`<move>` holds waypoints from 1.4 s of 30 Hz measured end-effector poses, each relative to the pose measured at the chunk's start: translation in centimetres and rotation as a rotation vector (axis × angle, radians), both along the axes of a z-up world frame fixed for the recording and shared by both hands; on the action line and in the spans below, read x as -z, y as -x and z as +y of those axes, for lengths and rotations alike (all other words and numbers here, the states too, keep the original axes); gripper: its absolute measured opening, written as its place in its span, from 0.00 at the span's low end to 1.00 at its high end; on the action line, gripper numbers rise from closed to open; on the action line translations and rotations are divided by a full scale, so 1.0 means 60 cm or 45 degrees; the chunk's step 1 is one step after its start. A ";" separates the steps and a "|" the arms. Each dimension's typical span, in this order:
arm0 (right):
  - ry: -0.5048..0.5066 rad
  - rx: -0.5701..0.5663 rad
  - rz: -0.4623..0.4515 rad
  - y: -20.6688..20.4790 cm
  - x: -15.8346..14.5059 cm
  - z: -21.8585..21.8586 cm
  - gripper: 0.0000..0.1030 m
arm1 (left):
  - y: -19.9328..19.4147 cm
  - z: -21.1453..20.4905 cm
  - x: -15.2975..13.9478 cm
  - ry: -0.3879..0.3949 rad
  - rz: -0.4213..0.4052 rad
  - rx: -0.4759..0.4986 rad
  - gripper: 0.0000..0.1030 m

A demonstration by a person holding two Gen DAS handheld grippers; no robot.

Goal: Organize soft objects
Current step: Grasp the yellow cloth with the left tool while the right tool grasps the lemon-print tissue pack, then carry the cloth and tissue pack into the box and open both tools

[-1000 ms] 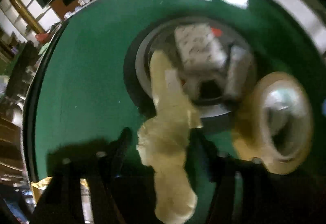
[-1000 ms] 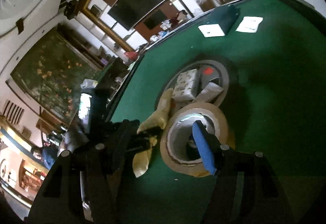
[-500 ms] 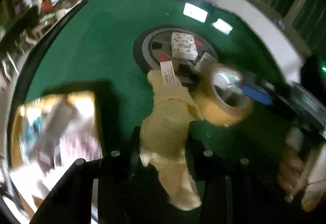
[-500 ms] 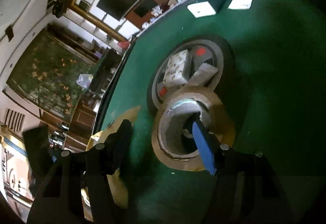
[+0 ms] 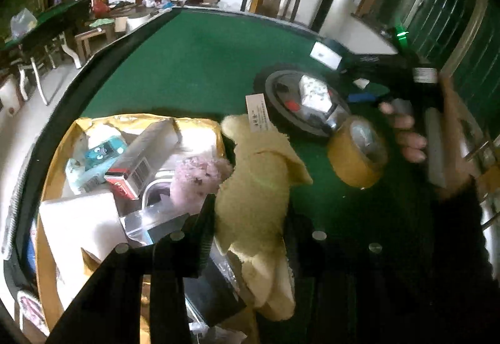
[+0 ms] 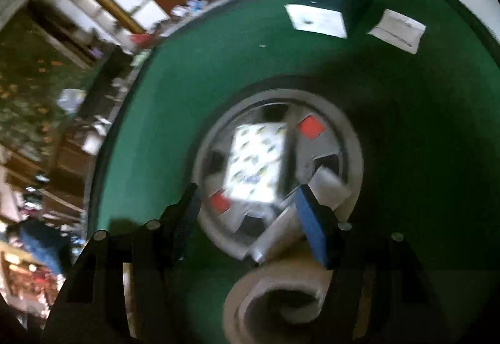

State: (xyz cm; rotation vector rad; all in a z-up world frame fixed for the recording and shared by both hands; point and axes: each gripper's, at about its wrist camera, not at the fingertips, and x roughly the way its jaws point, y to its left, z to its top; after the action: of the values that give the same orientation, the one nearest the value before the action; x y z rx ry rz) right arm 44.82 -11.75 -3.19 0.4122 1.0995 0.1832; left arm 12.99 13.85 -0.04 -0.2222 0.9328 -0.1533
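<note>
My left gripper is shut on a pale yellow plush toy with a white tag, held at the right edge of a gold box that holds a pink plush and several packets. My right gripper is open and empty above a grey round tray; a patterned tissue pack lies in the tray. The right gripper with the hand holding it also shows in the left wrist view.
A roll of brown tape stands on the green felt table beside the tray; it shows blurred under my right gripper. White cards and a dark box lie at the table's far edge.
My left gripper carried the yellow plush left, from the tray to the gold box. My right gripper moved forward past the tape roll to over the tray.
</note>
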 end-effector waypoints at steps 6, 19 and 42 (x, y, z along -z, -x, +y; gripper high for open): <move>0.090 -0.050 0.110 -0.060 0.037 0.043 0.61 | -0.008 0.021 0.004 0.061 -0.006 0.009 0.38; 0.220 -0.068 0.043 -0.033 0.014 0.087 0.46 | 0.012 0.050 -0.016 0.168 -0.068 -0.019 0.38; -0.131 -0.789 -0.354 0.383 -0.066 0.333 0.47 | 0.175 0.169 0.008 0.044 0.002 -0.346 0.38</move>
State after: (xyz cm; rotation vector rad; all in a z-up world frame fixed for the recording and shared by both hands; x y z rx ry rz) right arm 21.86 8.23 0.77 0.1186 0.9162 0.8228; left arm 2.49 23.97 -0.50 -0.3783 0.8930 0.0815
